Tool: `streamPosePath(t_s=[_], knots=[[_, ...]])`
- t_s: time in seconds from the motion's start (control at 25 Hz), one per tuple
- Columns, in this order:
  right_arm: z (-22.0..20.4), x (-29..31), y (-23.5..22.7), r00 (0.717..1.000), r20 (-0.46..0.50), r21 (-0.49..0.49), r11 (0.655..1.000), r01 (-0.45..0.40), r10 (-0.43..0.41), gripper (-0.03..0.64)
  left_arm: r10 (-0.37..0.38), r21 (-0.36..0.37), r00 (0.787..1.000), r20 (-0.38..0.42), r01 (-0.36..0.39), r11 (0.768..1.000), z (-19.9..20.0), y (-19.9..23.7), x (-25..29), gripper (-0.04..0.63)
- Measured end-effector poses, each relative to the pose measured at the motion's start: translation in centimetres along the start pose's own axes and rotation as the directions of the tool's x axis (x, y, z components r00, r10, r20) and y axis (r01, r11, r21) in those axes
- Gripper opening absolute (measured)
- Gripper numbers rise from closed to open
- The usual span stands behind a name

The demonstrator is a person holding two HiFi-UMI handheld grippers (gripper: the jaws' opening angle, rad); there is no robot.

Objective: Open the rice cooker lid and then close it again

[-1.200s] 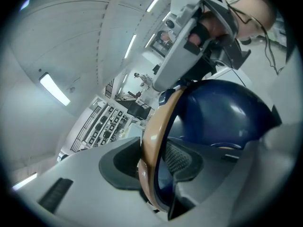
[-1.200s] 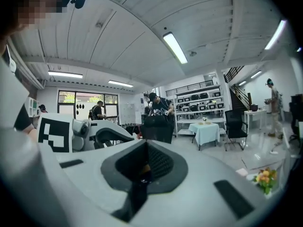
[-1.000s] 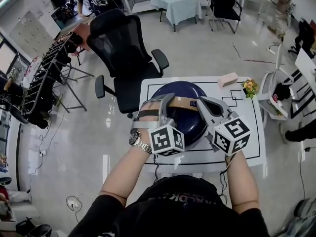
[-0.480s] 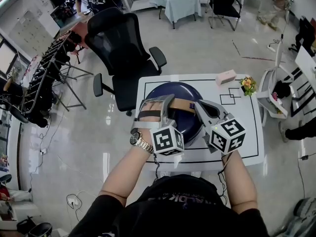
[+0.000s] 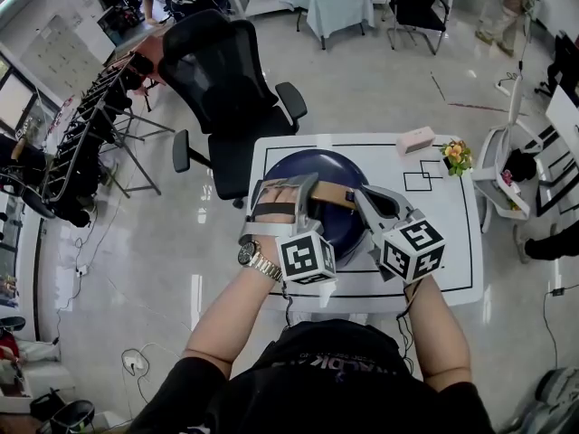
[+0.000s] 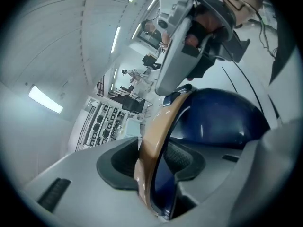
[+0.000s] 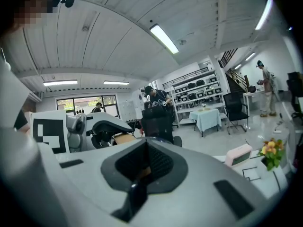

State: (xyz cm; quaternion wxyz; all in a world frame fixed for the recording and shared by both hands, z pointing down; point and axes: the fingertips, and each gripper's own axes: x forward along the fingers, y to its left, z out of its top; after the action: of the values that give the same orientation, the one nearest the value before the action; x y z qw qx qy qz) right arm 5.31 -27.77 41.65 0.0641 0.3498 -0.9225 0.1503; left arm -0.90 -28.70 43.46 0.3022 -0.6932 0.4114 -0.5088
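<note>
Head view: one rice cooker, left tool, right tool.

A black office chair stands upper left of the white table; a pink box and potted flowers sit at its upper right corner.

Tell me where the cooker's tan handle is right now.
Head view, centre: the tan handle arches across the near side of the lid of the blue rice cooker, which stands left of middle on the white table.
</note>
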Motion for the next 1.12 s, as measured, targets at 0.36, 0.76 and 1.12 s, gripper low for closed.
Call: streamPosePath(t_s=[0.36, 0.76, 1.12], knots=[[-0.2, -0.1, -0.4, 0.999, 0.001, 0.014, 0.999, -0.045, 0.045, 0.002, 0.04, 0.006, 0.999, -0.03, -0.039, 0.999, 0.2, -0.1, 0.4, 0.163], [1.8, -1.4, -0.4, 0.99, 0.115, -0.141, 0.988, -0.06, 0.076, 0.002, 0.159, -0.264, 0.984, -0.082, -0.175, 0.948, -1.3, 0.6, -2.4, 0.181], [4.7, -3.3, 3.1, 0.964, 0.193, -0.187, 0.971, -0.146, 0.182, 0.002, 0.246, -0.79, 0.968, 0.05, -0.112, 0.603, -2.4, 0.6, -10.8, 0.019]])
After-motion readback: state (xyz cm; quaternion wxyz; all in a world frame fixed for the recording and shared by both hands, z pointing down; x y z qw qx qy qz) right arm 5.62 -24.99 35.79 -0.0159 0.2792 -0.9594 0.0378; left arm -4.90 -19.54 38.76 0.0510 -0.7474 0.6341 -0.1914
